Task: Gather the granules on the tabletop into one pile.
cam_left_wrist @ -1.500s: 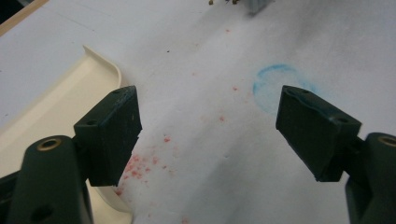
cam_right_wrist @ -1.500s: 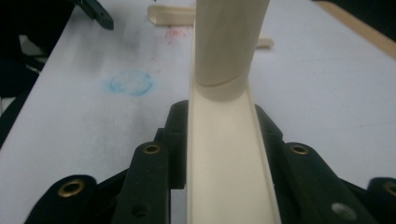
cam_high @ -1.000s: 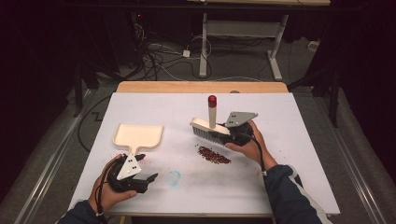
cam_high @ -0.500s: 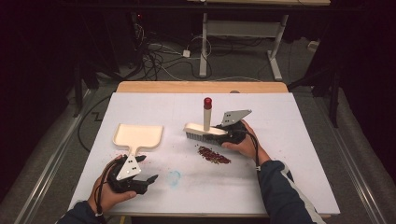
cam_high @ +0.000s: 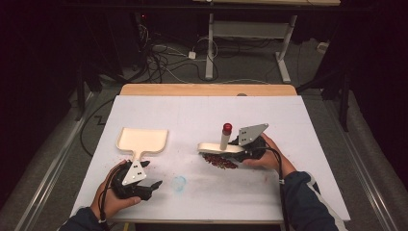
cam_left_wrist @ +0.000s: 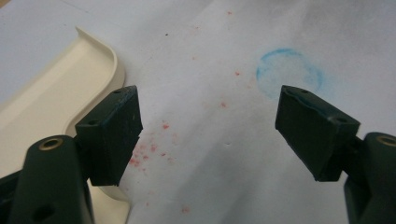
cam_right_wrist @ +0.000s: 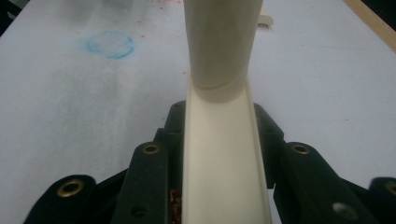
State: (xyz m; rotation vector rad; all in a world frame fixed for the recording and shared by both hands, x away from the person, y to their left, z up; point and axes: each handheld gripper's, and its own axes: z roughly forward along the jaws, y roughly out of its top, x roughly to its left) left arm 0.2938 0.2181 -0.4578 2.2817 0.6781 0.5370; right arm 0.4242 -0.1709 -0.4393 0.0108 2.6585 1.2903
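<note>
Brush of cream colour is clamped between the jaws of the right gripper, a little right of the centre of the high view. Its flat back lies level and reaches to the left from the gripper, and its round handle stands upright with a red cap on top. In the right gripper view the brush runs up the middle of the frame, and the two black jaws press on it from both sides. Directly under the bristles, in the high view, lies a small heap of dark red grains on the white table cover; the brush head is over the heap and seems to touch it.

In the left part of the high view lies a cream dustpan, with its handle pointing to the lower edge of the frame, well apart from the grains. The left gripper is just below this handle, in the lower left. Its jaws stand wide apart and hold nothing; in the left gripper view only the white cover is between them, and the dustpan lies beside the left jaw. A faint blue ring is drawn on the cover in the upper right of that view, just above the other jaw. Some pale red specks are scattered on the cover between the jaws.
</note>
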